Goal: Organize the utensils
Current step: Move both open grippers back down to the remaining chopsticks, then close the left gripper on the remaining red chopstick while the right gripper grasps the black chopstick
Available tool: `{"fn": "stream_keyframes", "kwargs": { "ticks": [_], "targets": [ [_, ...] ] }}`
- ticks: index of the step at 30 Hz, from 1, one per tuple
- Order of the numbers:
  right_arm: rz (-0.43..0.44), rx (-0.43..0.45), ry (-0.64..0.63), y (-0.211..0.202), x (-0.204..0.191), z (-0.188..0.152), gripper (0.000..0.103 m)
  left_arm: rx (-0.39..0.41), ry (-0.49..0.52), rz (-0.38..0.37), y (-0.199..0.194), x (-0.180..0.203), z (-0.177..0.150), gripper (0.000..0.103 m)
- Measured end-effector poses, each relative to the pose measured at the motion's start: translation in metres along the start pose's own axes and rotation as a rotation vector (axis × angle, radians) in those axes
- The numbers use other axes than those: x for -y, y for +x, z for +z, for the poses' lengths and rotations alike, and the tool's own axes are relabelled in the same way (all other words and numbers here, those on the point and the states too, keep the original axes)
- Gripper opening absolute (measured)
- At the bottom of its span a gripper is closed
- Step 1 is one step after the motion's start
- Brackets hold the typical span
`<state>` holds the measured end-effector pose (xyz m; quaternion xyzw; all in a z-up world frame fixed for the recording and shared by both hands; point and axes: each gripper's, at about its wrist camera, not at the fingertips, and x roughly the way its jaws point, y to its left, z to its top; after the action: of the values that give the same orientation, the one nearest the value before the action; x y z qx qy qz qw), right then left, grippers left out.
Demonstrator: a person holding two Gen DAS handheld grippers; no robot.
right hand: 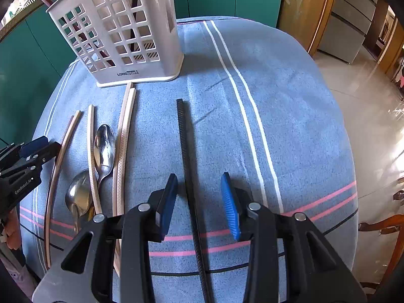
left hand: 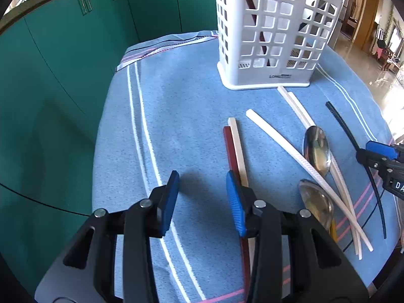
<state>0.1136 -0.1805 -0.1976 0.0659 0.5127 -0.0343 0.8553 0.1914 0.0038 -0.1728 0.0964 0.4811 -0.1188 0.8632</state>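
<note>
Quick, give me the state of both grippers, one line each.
Left gripper: open, holding nothing; the red chopstick lies under its right finger.
Right gripper: open, straddling the black chopstick, pads not pressing on it.

A: State the mounting of the left wrist view.

B: It sits behind the left tongs [left hand: 202,197] and looks forward and steeply down along them, close above the worktop [left hand: 176,116]. The white holder [left hand: 272,38] stands ahead, right of centre; green cabinets [left hand: 63,63] fill the left.

A: And the right wrist view?

B: Same mounting behind the right tongs [right hand: 199,199], same steep downward pitch, equally near. The holder [right hand: 121,30] appears ahead, left of centre.

A: Shared coverage?

B: Both cover the holder, the blue cloth and the utensils between them, including the black chopstick [left hand: 353,146] [right hand: 186,156]. Each view catches the other tongs at its inner edge.
</note>
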Motion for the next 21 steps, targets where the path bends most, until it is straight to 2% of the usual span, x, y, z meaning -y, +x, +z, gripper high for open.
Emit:
{"fn": "stream_keyframes", "kwargs": {
  "ticks": [7, 12, 21],
  "targets": [
    [0.005, 0.003, 0.001, -0.003, 0.001, -0.004, 0.038, 0.024, -0.017, -0.058, -0.009, 0.0, 0.002, 0.041],
    [0.005, 0.008, -0.008, -0.003, -0.002, -0.004, 0.043, 0.013, 0.009, -0.043, -0.005, 0.008, 0.0, 0.042],
    [-0.005, 0.017, -0.016, -0.005, -0.004, -0.006, 0.044, 0.012, -0.003, -0.036, -0.005, 0.006, 0.0, 0.047]
  ]
}}
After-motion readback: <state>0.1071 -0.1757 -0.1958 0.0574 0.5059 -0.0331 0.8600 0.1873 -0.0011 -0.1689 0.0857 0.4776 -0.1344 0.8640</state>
